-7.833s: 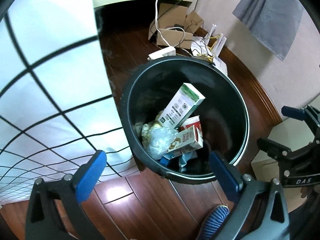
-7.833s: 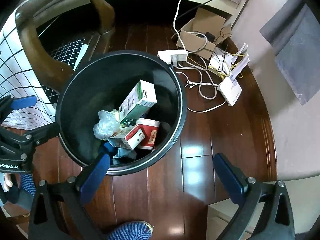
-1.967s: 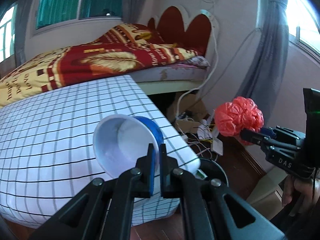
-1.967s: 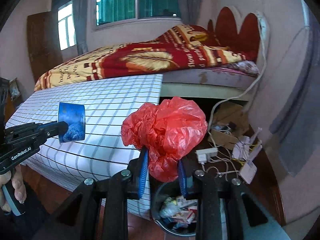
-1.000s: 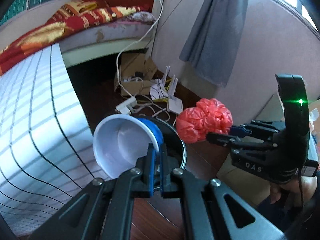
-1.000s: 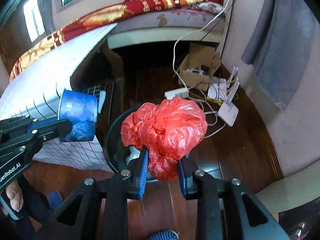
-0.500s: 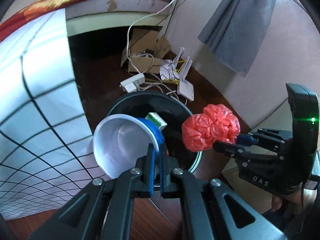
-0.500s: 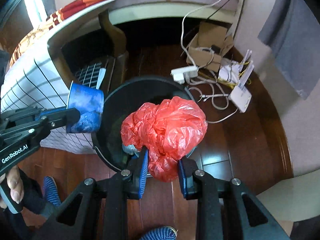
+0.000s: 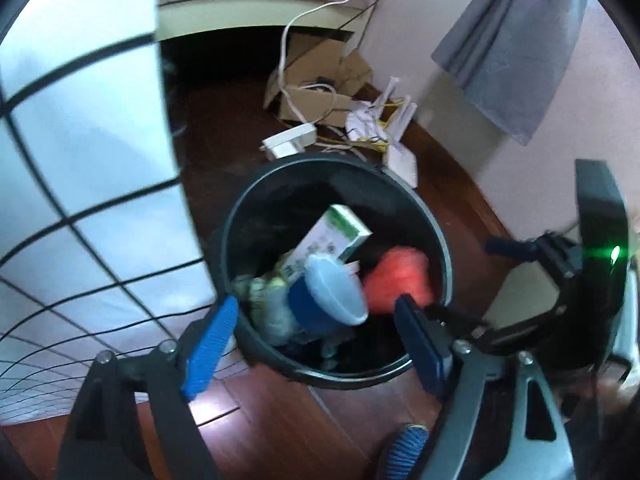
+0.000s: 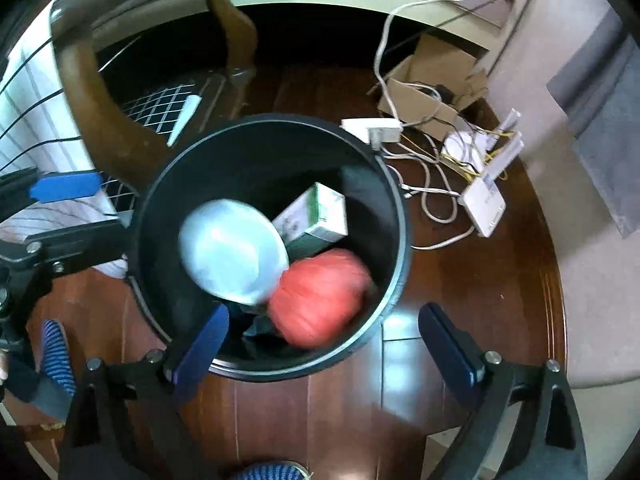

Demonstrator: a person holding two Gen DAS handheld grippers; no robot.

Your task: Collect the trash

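A black bin [image 10: 400,208] stands on the dark wood floor, right below both grippers. My right gripper [image 10: 324,348] hangs over its near rim, jaws opening wide, with nothing pressed between the pads. The crumpled red plastic bag [image 10: 320,296] is blurred inside the bin, loose. Beside it the blue paper cup [image 10: 232,252] shows its white inside, also blurred and loose. My left gripper [image 9: 316,344] is opening too, over the bin [image 9: 240,216], free of the cup [image 9: 320,300] and the red bag [image 9: 400,276]. A green and white carton [image 9: 332,236] leans among the older trash.
A bed with a grid-patterned sheet [image 9: 80,160] and a curved wooden leg [image 10: 236,28] crowds the bin's left side. Behind the bin lie a power strip [image 10: 372,128], cables, a white router [image 10: 484,200] and a cardboard box [image 10: 424,92]. A striped slipper [image 10: 56,352] is at lower left.
Both grippers sank toward the bin and their jaws went from shut to wide open. The blue cup and the red bag left the pads and dropped into the bin.
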